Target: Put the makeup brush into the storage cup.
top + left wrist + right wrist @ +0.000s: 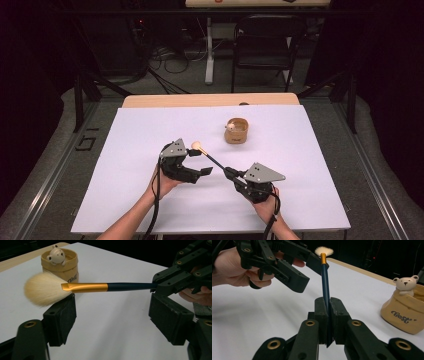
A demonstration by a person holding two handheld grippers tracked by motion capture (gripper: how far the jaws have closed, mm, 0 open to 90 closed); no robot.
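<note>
The right gripper [328, 315] pinches the slim dark handle of a gold-ferruled, fluffy cream brush [85, 287], its head over the wide-open left gripper's [112, 317] jaw, near a tan pot [236, 131].

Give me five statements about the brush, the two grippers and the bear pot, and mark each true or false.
1. The right gripper is shut on the brush handle. True.
2. The left gripper clamps the brush's bristles. False: its jaws stand open, the brush lying across the gap.
3. The brush has a gold ferrule and a dark handle. True.
4. The bear pot lies tipped on its side. False: it stands upright on the white table.
5. The brush stands inside the bear pot. False: it is held apart from the pot, above the table.
</note>
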